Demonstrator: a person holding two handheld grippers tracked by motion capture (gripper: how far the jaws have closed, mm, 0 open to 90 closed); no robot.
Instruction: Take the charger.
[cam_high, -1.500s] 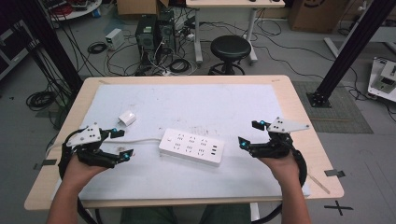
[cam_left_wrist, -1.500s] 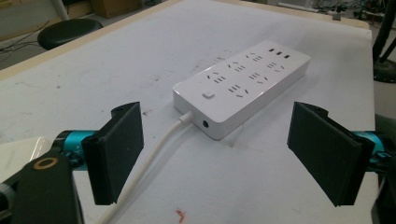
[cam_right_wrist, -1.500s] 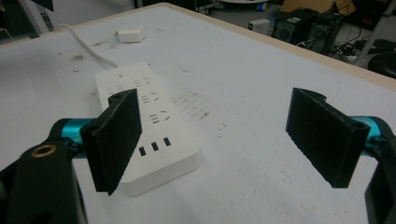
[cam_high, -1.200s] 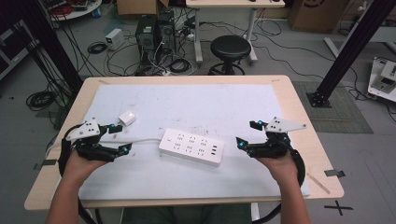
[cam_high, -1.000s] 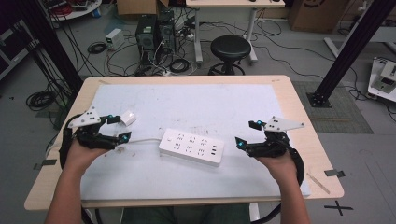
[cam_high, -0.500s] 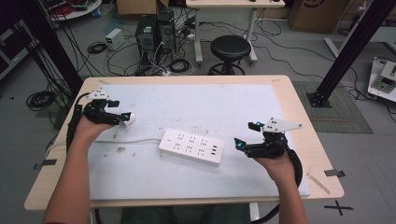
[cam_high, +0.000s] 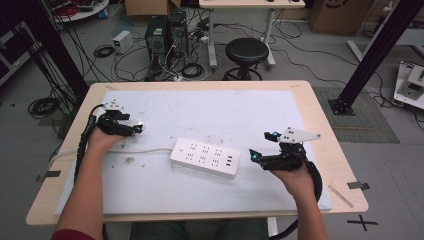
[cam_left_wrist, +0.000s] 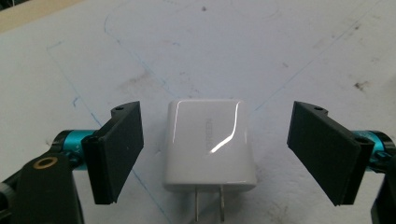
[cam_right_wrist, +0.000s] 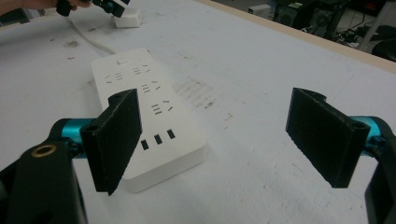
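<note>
Charger, lying flat at nine o'clock on the surface, sits centred between the spread jaws of the left tool, which should close squarely on its sides; right tool, released, waits beside the power strip.

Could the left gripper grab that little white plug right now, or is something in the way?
Probably yes. The left gripper stands open with the white plug adapter lying flat on the table mat between its jaws. There are gaps on both sides and nothing lies between, so closing should catch it.
</note>
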